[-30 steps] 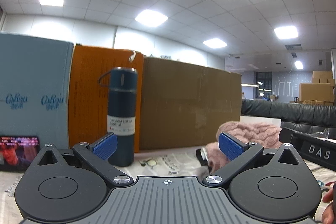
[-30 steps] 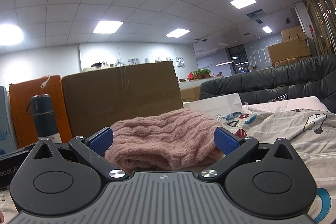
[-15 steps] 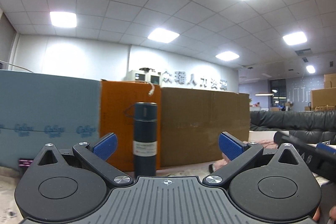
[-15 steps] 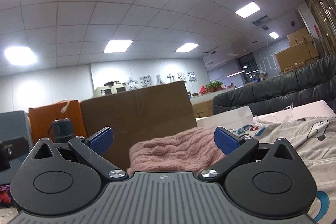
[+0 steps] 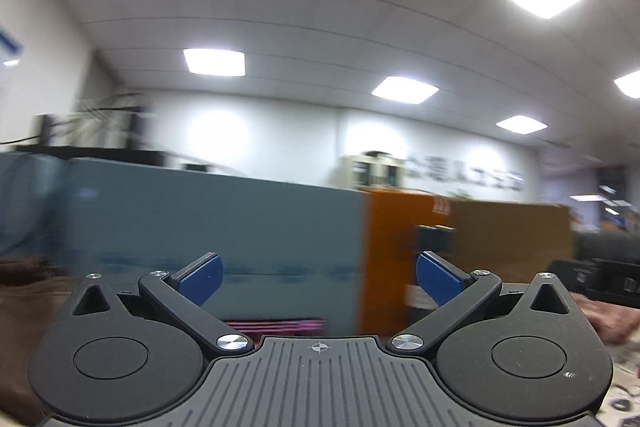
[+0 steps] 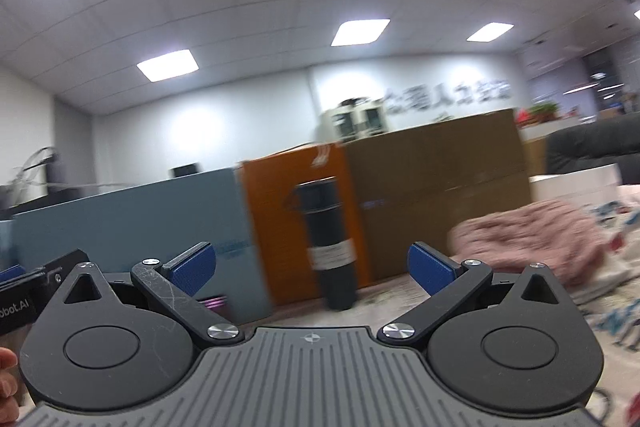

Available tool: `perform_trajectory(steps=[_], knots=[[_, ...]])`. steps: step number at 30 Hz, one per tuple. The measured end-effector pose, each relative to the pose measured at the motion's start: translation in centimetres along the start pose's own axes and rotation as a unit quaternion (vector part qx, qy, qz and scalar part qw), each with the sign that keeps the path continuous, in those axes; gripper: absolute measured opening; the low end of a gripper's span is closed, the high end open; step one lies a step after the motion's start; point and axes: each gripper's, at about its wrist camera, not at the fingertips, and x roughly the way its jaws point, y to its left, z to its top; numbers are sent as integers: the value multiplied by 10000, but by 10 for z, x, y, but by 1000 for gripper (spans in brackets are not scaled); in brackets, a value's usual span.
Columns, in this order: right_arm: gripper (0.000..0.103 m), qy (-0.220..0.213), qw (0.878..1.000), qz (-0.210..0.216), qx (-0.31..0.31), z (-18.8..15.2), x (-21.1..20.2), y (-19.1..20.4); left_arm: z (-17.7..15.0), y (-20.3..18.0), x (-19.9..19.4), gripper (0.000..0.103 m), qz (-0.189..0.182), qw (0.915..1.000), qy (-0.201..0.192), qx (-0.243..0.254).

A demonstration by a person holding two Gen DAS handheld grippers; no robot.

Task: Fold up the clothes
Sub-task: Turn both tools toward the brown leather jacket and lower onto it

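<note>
The left gripper and the right gripper both had their blue-padded jaws spread wide, grasping nothing. Past the right gripper, a dark cylindrical flask with a white label stood upright on the bench. To its right lay the pink cable-knit sweater, bunched on a printed white cloth. Behind stood blue, orange and brown cardboard boxes.
</note>
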Motion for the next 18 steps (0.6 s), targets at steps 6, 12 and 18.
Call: perform_trajectory(steps=[6,12,18], knots=[[103,566,9867,1527,6,-1,16,81,18,114,-36,103,1190,9900,83,-759],[103,1402,9463,2897,308,-11,53,170,34,228,-83,103,1948,9511,682,-2296],[103,2467,8950,3684,493,-43,96,244,26,290,-105,103,1839,9129,1616,-3268]])
